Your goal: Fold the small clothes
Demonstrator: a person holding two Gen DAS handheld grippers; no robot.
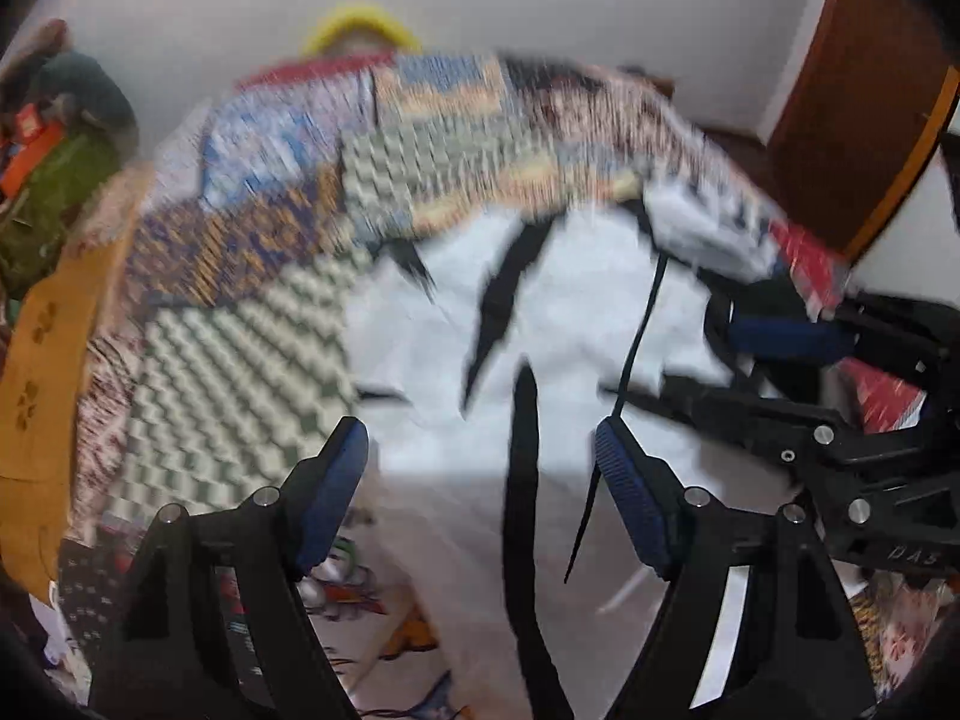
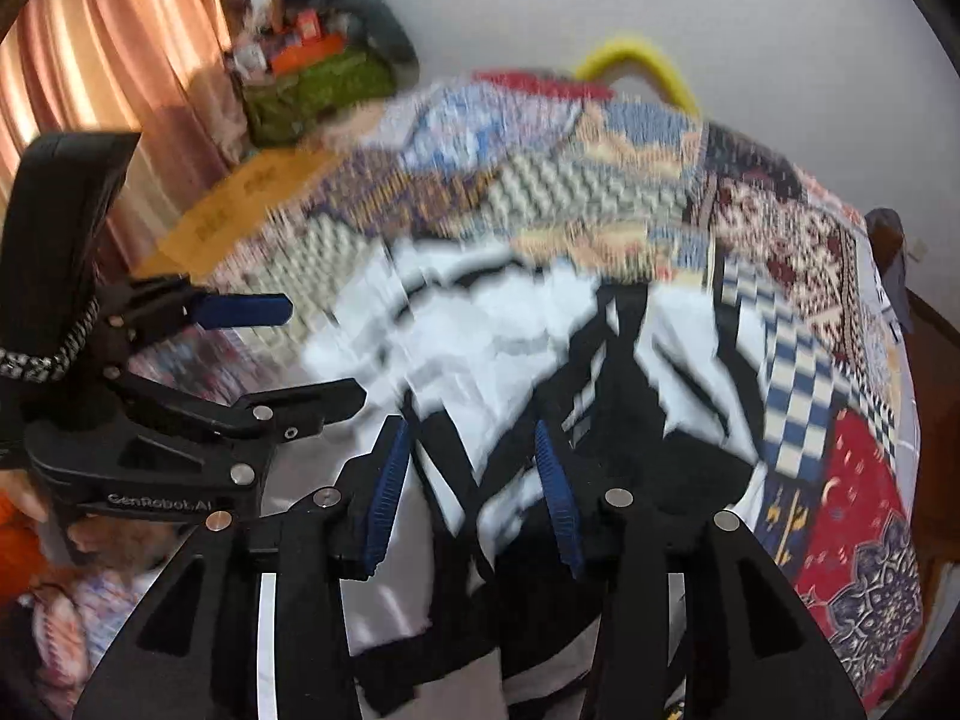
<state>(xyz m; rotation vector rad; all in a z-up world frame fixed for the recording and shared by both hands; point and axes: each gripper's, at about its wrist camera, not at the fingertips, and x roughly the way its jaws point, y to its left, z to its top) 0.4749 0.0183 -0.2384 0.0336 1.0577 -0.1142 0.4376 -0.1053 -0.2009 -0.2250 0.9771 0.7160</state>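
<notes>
Both views are heavily motion-blurred; fine detail cannot be read.

Left wrist view: the left claw (image 1: 480, 450) is seen with its blue pads wide apart at the lower centre of the frame. Nothing is pressed between the pads; a thin black cord (image 1: 639, 336) runs down past the right-hand pad, and contact with it cannot be judged. The white garment with black stripes (image 1: 540, 312) is spread at the centre of the frame, just beyond the fingertips, on a patchwork quilt (image 1: 252, 324) that fills the left and upper part. The right claw (image 1: 714, 354) is seen at the right edge of the frame, over the garment's right side.

Right wrist view: the right claw (image 2: 474, 438) is seen partly open at the lower centre. Black and white cloth of the garment (image 2: 492, 324) lies between and beyond the pads, but the pads are not seen pressing on it. The left claw (image 2: 324, 348) is seen at the left of the frame, its fingers apart, at the garment's left edge. The quilt (image 2: 840, 420) extends to the right and upper part. A peach curtain (image 2: 108, 60) is seen at upper left, and a heap of clothes (image 2: 318, 72) at upper centre against a white wall
</notes>
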